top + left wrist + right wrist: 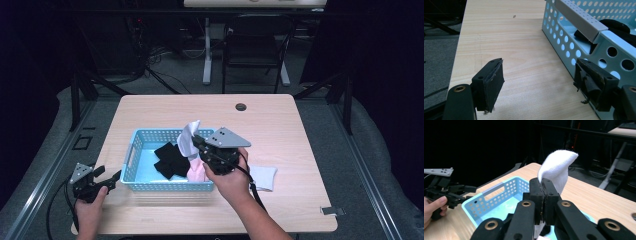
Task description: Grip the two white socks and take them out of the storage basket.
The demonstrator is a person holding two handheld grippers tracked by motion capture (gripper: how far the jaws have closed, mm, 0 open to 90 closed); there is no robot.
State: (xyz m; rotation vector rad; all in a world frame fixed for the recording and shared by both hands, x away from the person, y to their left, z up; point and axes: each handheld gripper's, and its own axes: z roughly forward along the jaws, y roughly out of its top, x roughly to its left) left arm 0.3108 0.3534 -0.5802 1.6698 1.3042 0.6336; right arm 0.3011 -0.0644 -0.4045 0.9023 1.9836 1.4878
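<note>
White sock (556,167) pinched in the shut right gripper (543,192), lifted above the blue basket (135,165). Left gripper (539,80) spread, empty, just beside the basket's wall. Could slip free and drop outside the basket, given so shallow a pinch on limp fabric.

The white sock (557,167) hung pinched in my right claw (543,185), its soft toe end standing up and folding over above the jaws. I held it above the pale blue perforated basket (145,136), clear of the black pieces (170,159) lying inside.
</note>
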